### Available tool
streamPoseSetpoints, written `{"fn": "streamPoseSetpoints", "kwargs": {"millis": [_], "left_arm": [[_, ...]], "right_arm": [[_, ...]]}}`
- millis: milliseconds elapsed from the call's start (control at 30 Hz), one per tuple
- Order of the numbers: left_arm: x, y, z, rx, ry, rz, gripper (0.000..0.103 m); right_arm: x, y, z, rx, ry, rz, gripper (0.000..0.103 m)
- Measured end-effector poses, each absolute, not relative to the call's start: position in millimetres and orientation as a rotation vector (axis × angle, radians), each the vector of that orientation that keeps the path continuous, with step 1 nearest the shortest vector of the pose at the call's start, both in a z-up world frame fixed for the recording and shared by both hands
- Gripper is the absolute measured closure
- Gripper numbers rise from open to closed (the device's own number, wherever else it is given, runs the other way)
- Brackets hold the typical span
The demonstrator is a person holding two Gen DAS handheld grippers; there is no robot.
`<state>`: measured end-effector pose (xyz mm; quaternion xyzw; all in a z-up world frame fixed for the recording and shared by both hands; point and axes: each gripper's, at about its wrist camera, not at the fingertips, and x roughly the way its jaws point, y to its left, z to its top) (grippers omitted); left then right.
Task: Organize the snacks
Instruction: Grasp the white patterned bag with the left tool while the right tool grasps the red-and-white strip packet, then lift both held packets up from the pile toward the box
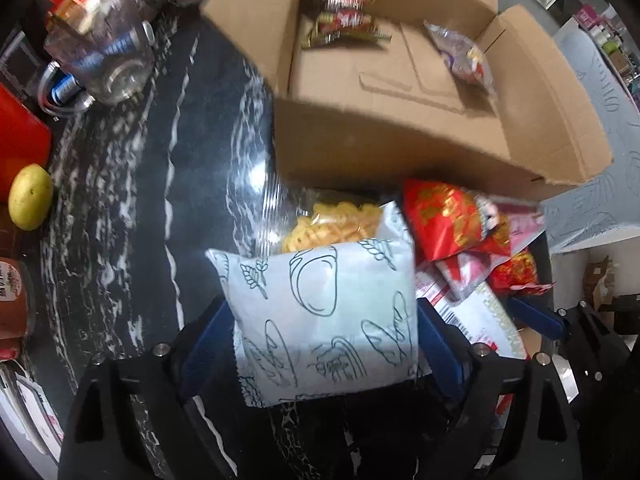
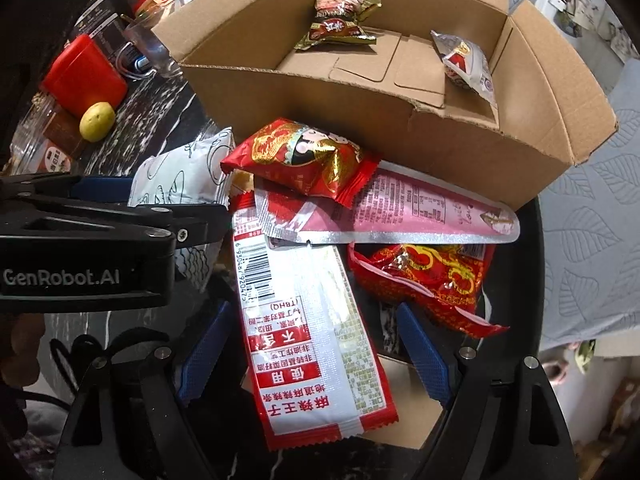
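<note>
My left gripper (image 1: 324, 320) points down at a white packet with bread drawings (image 1: 328, 312). Its blue pads flank the packet's sides, and I see no squeeze. A clear bag of yellow crisps (image 1: 336, 224) lies behind the packet. My right gripper (image 2: 316, 320) stands open over a long red-and-white packet (image 2: 304, 340), with a gap on each side. Beyond it lie a red packet (image 2: 304, 156), a long pink packet (image 2: 420, 208) and a crumpled red one (image 2: 424, 280). The open cardboard box (image 2: 360, 112) holds two brown packets (image 2: 340, 20) and a silver one (image 2: 468, 64).
The black marbled table (image 1: 120, 220) carries a lemon (image 2: 96, 122), a red box (image 2: 86, 74) and a glass jar (image 1: 108, 60) at the left. The left gripper's black housing (image 2: 88, 248) sits close beside my right one. The table's round edge (image 2: 536, 280) is at the right.
</note>
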<state>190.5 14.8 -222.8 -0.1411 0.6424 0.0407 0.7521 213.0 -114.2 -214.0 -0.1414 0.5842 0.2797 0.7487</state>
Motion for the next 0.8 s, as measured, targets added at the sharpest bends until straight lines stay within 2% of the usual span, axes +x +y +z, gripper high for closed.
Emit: {"fn": "streamPoseSetpoints", "kwargs": {"millis": [133, 200, 333, 500, 800], "left_arm": [[191, 20, -235, -0.36, 1.435, 0.089, 0.013], [188, 23, -234, -0.368, 1.419, 0.101, 0.014], [181, 23, -229, -0.361, 1.388, 0.095, 0.032], [175, 23, -224, -0.36, 1.391, 0.093, 0.037], [146, 30, -199, -0.33, 1.37, 0.068, 0.038]], "right_arm": [[218, -118, -221, -0.266, 1.329, 0.583, 0.038], [218, -120, -220, -0.244, 1.332, 0.582, 0.041], [217, -118, -216, -0.258, 1.312, 0.585, 0.049], [214, -119, -211, -0.235, 1.306, 0.595, 0.053], [201, -130, -197, -0.188, 1.285, 0.576, 0.054]]}}
